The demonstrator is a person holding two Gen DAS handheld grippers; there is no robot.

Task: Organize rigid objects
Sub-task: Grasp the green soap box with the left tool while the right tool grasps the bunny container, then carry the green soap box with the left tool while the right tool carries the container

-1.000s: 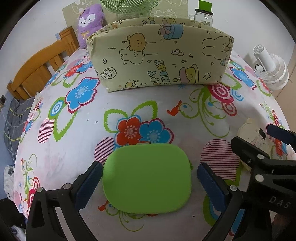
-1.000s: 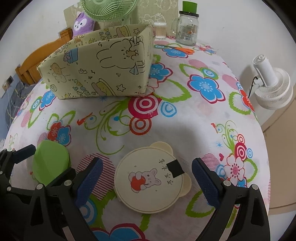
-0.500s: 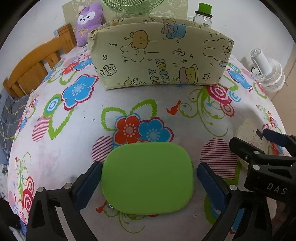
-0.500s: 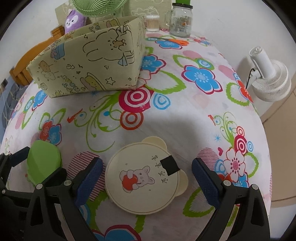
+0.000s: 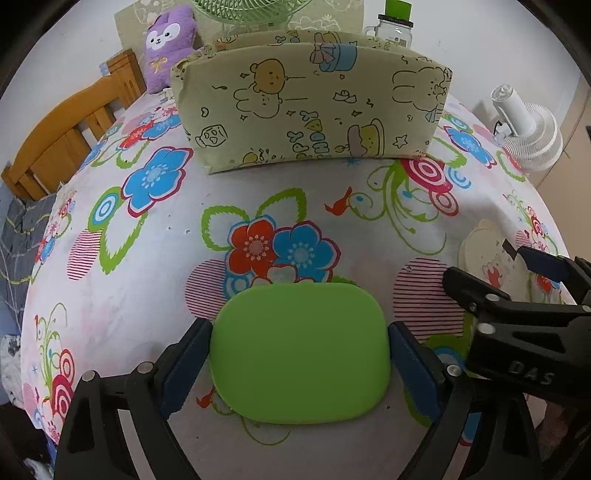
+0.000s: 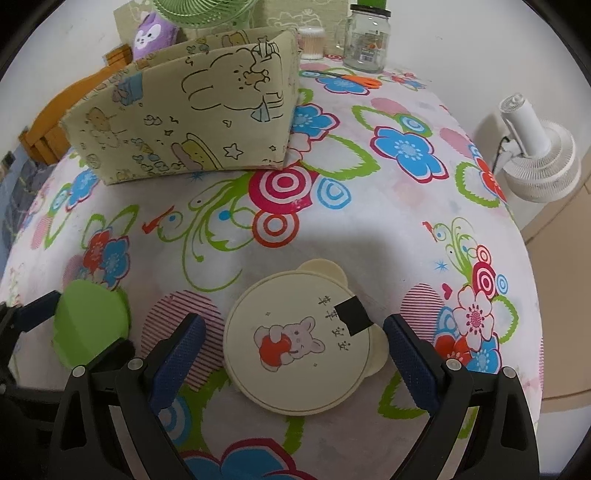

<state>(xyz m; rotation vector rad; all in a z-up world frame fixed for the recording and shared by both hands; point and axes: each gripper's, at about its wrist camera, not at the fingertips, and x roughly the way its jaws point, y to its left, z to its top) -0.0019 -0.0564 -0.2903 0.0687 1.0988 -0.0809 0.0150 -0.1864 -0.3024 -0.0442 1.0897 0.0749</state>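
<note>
A flat green lid with rounded corners lies on the flowered tablecloth. My left gripper straddles it; its jaws are closing and the blue pads touch both short sides. To its right lies a round cream lid with a bear picture and small ears. My right gripper stands open around it, with a gap on the left side. Farther back stands a cartoon-print fabric box, also in the right wrist view.
A white fan stands off the table's right edge. At the back are a glass jar, orange scissors, a swab container, a purple plush and a green fan. A wooden chair is at the left.
The left gripper's jaws have narrowed until the pads meet the green lid's sides. The right gripper still stands open around the cream lid, with hardly any shift.
</note>
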